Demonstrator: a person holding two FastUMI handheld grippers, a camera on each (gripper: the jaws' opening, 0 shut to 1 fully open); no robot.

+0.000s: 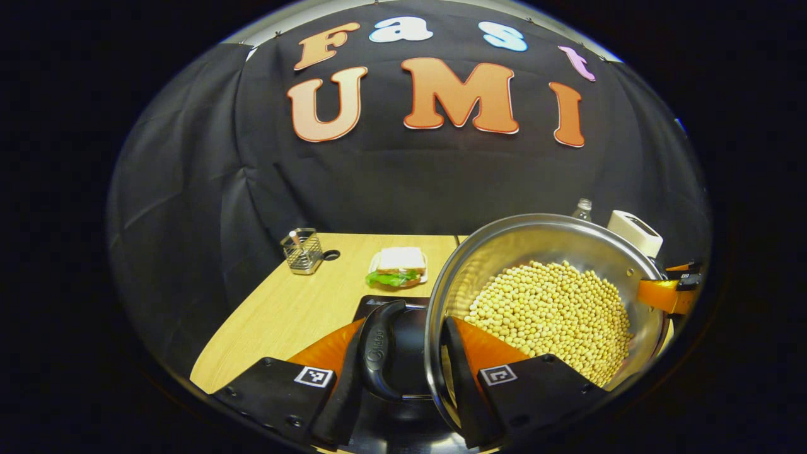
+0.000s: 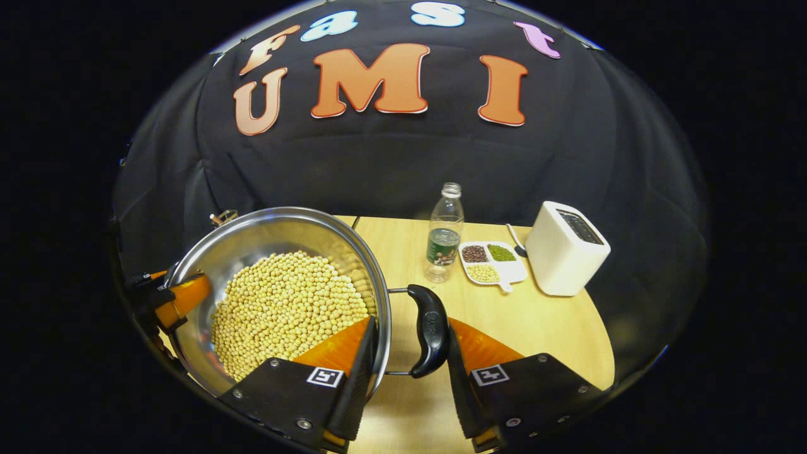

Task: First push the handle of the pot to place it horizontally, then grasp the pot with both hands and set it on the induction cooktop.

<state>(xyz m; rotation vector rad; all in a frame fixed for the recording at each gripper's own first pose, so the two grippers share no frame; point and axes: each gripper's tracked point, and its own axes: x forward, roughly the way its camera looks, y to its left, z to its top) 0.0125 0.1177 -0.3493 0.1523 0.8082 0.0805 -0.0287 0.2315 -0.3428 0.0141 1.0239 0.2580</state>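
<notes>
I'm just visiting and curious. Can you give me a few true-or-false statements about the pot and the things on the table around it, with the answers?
1. The pot holds pale round beans. True.
2. The right gripper has one finger inside the pot and one outside its side handle. True.
3. The plastic bottle lies on its side. False: it stands upright, beside the divided dish.
4. The toaster stands to the left of the bottle in the right gripper view. False: it stands to the right, past the dish.
5. A sandwich sits on the table beyond the left gripper. True.
</notes>
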